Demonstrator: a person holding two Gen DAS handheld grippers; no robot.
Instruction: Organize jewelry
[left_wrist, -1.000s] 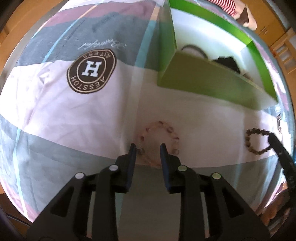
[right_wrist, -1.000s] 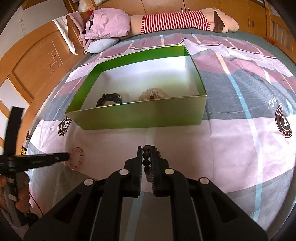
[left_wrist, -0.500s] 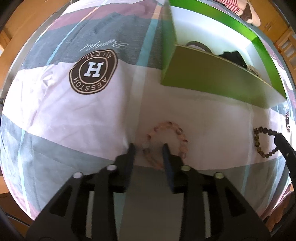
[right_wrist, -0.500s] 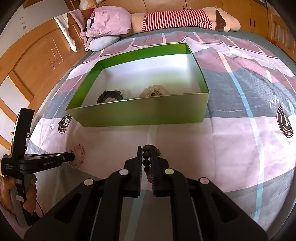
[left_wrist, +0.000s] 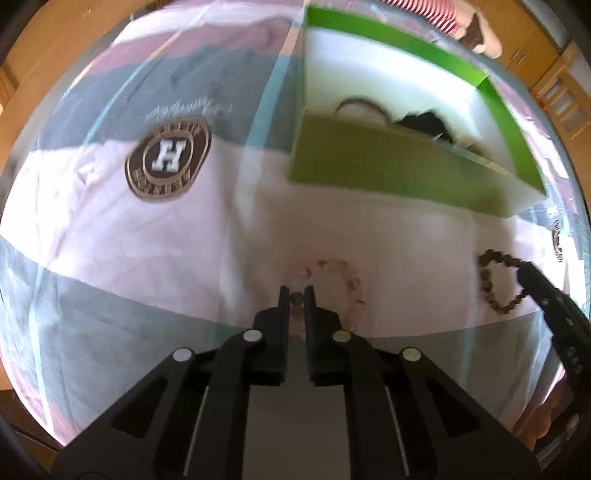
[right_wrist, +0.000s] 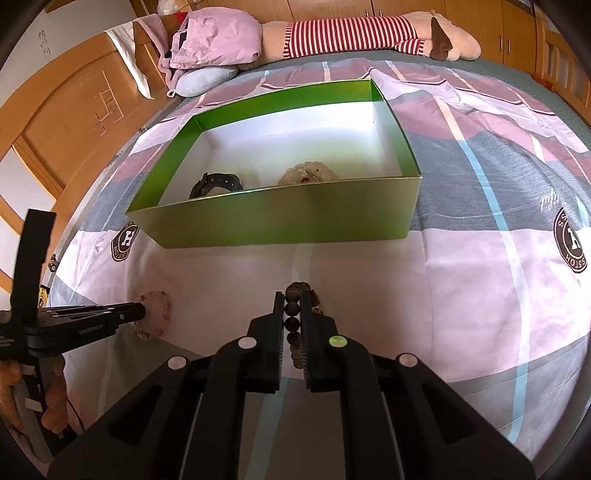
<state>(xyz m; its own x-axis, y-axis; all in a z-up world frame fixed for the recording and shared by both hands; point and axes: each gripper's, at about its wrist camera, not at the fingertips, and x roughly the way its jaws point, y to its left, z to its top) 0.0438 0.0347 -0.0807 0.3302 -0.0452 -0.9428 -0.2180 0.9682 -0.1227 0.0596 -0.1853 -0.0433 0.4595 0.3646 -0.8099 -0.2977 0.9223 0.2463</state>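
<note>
Left wrist view looks steeply down the left gripper (left_wrist: 296, 295), whose 2 black fingers (left_wrist: 283, 306) are pressed together on a bead of the pink bracelet (left_wrist: 352, 282), the rest of the loop lying on the pale band of the bedspread (left_wrist: 184, 240) to the right of the tips. From the right wrist view that same gripper comes in low from the left edge, nearly level across the picture, with a bare hand (right_wrist: 51, 402) wrapped round its grip at the lower left. The right gripper (right_wrist: 291, 306) tilts down toward the bed and pinches the dark bead bracelet (right_wrist: 291, 319), several beads stacked between the 2 pads (right_wrist: 277, 314) and more of the loop bunched just beyond the tips. Both bracelets sit in front of the green box (right_wrist: 288, 218), apart from its near wall. Inside the box, near that wall, lie a black watch (right_wrist: 216, 182) and a pale beaded piece (right_wrist: 308, 173).
</note>
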